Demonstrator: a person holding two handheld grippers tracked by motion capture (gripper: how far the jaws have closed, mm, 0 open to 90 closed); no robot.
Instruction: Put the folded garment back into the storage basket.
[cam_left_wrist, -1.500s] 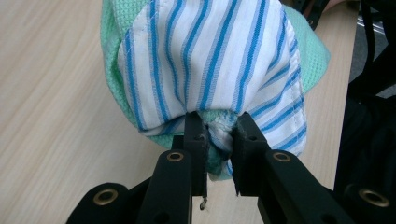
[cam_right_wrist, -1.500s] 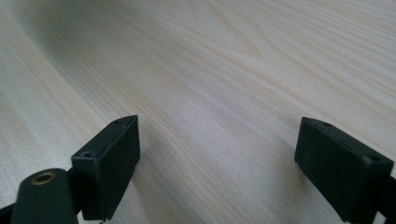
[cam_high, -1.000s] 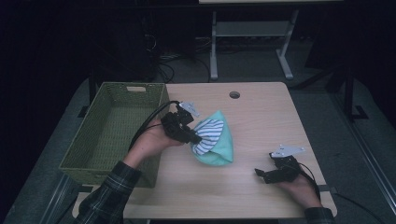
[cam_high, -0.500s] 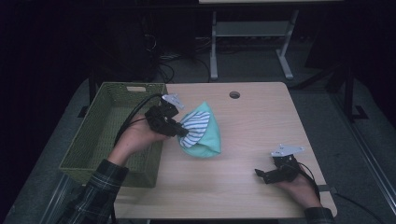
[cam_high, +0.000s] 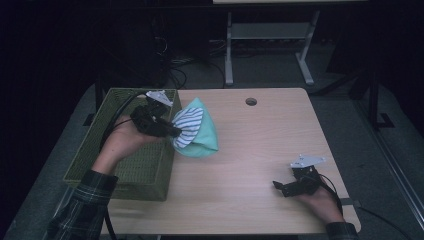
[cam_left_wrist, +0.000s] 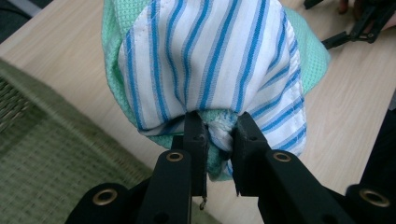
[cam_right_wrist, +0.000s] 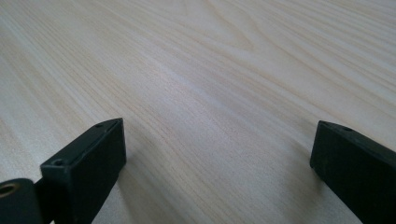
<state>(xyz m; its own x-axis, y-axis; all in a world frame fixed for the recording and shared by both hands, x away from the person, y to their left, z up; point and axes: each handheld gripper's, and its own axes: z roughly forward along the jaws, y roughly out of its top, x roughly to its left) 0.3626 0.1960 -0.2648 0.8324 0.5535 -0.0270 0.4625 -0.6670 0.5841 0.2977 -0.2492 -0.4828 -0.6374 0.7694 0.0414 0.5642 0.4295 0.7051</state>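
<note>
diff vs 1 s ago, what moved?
The left tool, shut on the bundled cloths, carried them left and toward the far side, up to the green basket rim. The grip did not change. The right tool stayed open, resting on the table near its right edge.

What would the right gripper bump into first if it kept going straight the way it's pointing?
Probably the wooden table. The right gripper has its jaws open and points low across the bare tabletop, tilted slightly down. Depth is hard to judge, so it might skim along before touching.
</note>
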